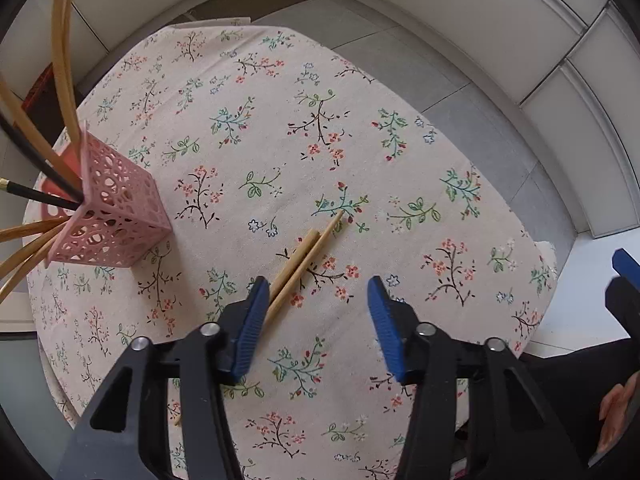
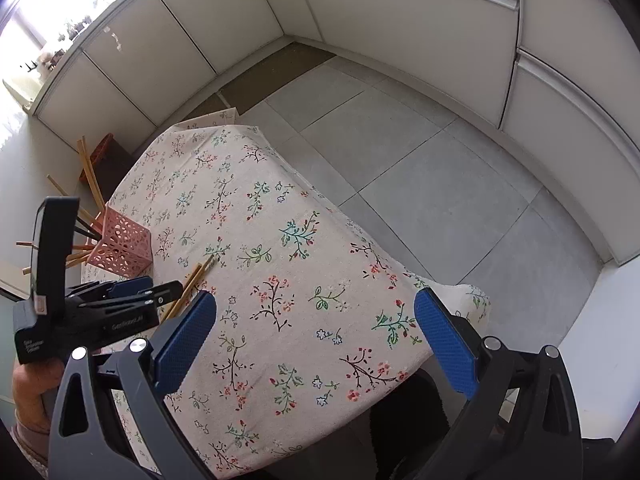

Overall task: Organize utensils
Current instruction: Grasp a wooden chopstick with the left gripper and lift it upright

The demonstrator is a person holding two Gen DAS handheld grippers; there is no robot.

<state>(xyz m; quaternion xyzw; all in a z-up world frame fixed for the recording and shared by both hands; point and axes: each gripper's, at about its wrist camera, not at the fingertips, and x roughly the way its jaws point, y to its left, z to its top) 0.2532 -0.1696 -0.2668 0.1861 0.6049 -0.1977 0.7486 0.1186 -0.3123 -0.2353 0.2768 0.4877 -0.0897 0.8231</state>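
Standing left of the left claw (image 1: 318, 292), whose unclenched jaws straddle two loose chopsticks (image 1: 306, 260), a pink basket (image 1: 116, 216) holds chopsticks; right claw (image 2: 316, 312) gapes empty.

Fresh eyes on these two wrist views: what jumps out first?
The floral tablecloth fills both views. At its left edge stands a pink lattice holder bristling with chopsticks; one loose pair of wooden chopsticks lies mid-table, running under the left gripper, whose blue pads stand apart without pressing them. The right gripper hangs wide open over bare cloth nearer the table's right edge.
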